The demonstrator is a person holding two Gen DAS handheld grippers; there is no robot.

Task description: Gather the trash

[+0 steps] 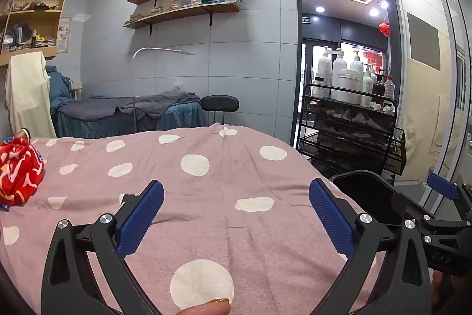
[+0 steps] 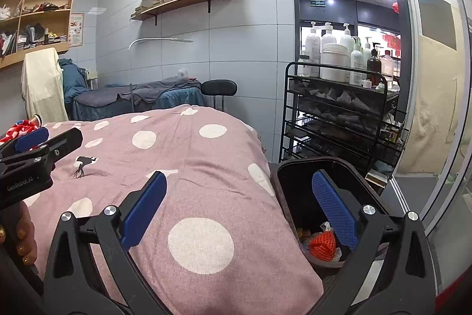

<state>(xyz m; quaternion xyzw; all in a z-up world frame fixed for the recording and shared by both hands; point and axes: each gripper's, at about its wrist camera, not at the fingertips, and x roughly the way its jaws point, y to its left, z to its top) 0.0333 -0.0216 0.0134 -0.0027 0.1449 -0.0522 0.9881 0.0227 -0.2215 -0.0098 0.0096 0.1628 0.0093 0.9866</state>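
Over the near end of the bed: pink polka-dot cover [image 1: 206, 185], spread wide, white spots, a small dark deer print on its left half in the right wrist view.

Left gripper [image 1: 236, 214]: blue pads spread wide, nothing between them, held above the cover. A thumb tip with a gold-painted nail shows at the bottom edge of its view.

Right gripper [image 2: 239, 205]: blue pads likewise wide apart and empty, straddling the right edge of the bed; its right pad hangs over the mouth of the bin.

Trash bin [image 2: 298, 197]: black, on the floor tight against the bed's right edge. Inside, an orange-red foam net [image 2: 321, 245] and other scraps too small to tell.

Red patterned bundle [image 1: 17, 170]: crumpled, red with white and blue print, at the far-left edge of the bed, well apart from both grippers.

Surroundings: black wire trolley [image 2: 339, 120] beyond the bin, white pump bottles and a tub on its top tier; black stool [image 1: 219, 104] past the bed's far end; second bed with grey and blue covers [image 1: 132, 111] against the tiled wall; two wall shelves [image 1: 183, 11] of stacked boxes; wooden cubby unit at upper left; cream towel hung beside it.
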